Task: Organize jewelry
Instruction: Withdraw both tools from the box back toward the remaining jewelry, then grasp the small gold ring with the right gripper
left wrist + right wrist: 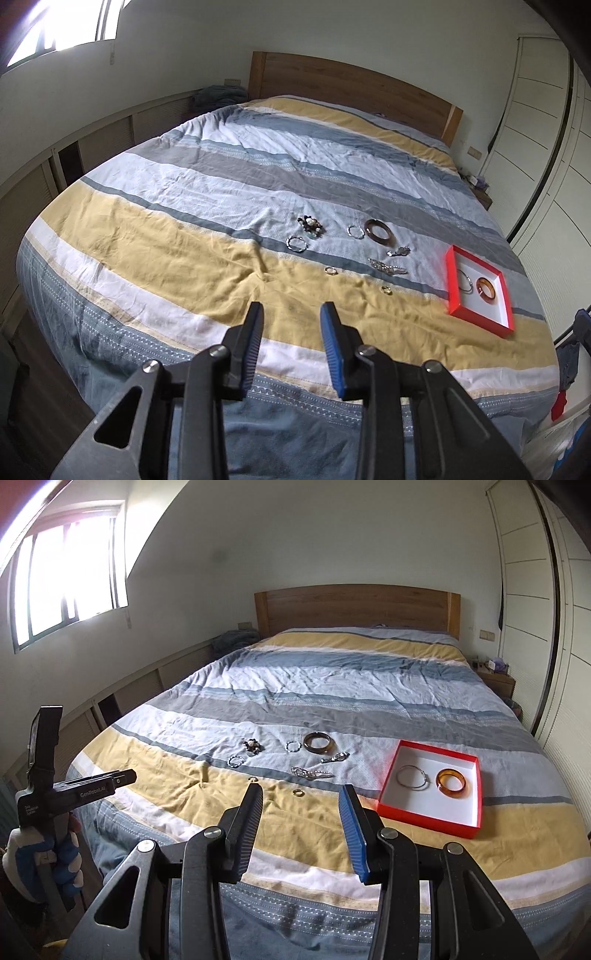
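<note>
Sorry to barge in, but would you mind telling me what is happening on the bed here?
A person is sorting jewelry on the striped bedspread with a handheld gripper in each hand. The red box already holds a thin silver bangle and an amber bangle. A dark bangle, beaded bracelets, rings and chains lie loose on the cover. The left gripper and right gripper are both open and empty, back from the pieces.

A bed [332,686] with a striped duvet is backed by a wooden headboard [356,607]. Daylight is admitted through a barred window [68,579]; white wardrobe doors [532,590] are seen at right.
</note>
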The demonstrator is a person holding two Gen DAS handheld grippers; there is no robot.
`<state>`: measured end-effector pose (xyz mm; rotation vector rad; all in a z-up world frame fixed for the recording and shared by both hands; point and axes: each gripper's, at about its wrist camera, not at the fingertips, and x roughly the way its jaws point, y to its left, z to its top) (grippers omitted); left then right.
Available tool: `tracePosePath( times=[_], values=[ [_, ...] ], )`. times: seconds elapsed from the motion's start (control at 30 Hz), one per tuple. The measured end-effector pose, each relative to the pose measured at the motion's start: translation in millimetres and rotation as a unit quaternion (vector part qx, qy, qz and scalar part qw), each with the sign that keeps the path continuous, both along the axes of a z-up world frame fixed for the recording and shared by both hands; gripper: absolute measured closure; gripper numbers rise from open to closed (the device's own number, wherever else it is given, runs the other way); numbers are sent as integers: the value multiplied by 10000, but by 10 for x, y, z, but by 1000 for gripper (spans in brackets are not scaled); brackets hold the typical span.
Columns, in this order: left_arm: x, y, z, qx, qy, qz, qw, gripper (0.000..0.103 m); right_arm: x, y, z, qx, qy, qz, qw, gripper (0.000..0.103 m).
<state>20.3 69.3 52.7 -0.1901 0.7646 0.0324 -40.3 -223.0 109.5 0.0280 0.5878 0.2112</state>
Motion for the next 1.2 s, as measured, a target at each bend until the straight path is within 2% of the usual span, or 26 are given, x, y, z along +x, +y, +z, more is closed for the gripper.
tracePosePath(
  times=[0.17, 0.4, 0.6, 0.87, 1.2],
  values=[
    [120, 42, -161, 29, 103, 33, 9999, 73, 160, 118, -150, -36, 160, 158, 9997, 60],
    [472, -74, -633, 11, 500, -223, 9985, 73, 613, 130, -683, 101, 718, 217, 9971, 60],
    [913, -220, -1009, -208, 794, -463, 9955, 73, 1112, 93, -1188, 166, 1191, 277, 9924, 60],
    [1547, -498, -1386, -180, 1057, -798, 9910, 73, 1807, 167, -1669, 183, 1588, 556, 9856, 61],
    [2169, -652, -1682, -127, 1121, -1183, 9865, 73, 2417, 326, -2183, 184, 1922, 959, 9765, 70]
  ],
)
